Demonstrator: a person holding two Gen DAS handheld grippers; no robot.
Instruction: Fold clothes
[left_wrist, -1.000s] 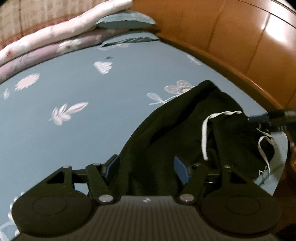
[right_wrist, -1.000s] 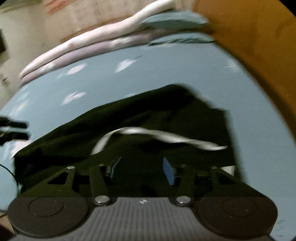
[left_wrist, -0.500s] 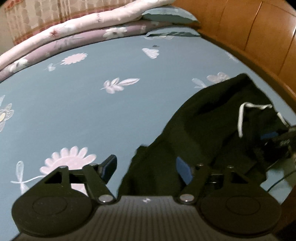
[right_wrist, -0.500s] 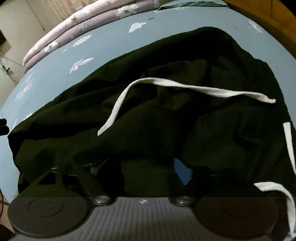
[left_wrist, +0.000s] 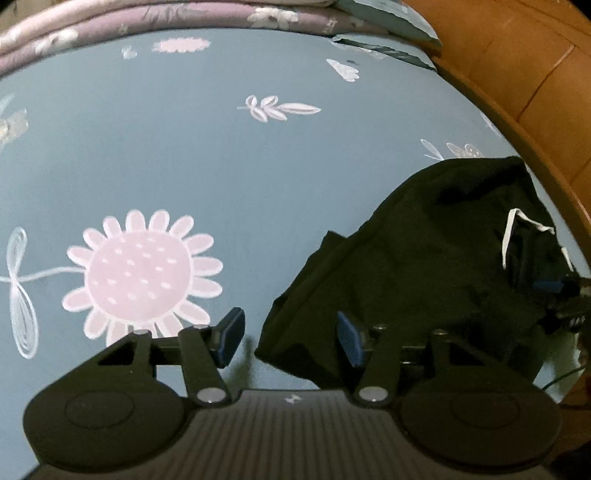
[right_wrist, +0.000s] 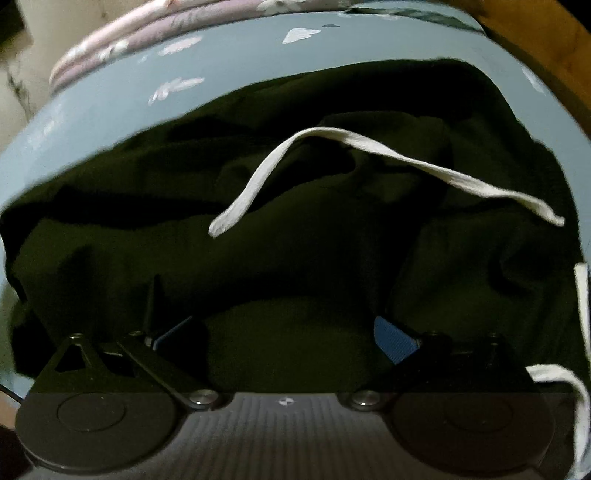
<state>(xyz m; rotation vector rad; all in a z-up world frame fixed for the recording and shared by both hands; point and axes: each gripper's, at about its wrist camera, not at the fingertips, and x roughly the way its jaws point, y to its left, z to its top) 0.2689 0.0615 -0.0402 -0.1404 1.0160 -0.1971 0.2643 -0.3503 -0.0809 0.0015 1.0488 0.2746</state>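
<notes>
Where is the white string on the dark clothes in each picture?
Left wrist view: the white drawstring is a small thin loop at the far right edge, on the dark garment.
Right wrist view: the white drawstring arches across the middle, big and close, above the dark garment.
Shared landmark: the blue flowered bedsheet under the garment.

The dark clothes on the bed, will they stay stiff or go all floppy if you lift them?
Probably floppy: the clothes lie in soft rumpled folds. The white cord would likely dangle, since it already loops loose. They probably won't slide off the bed.
</notes>
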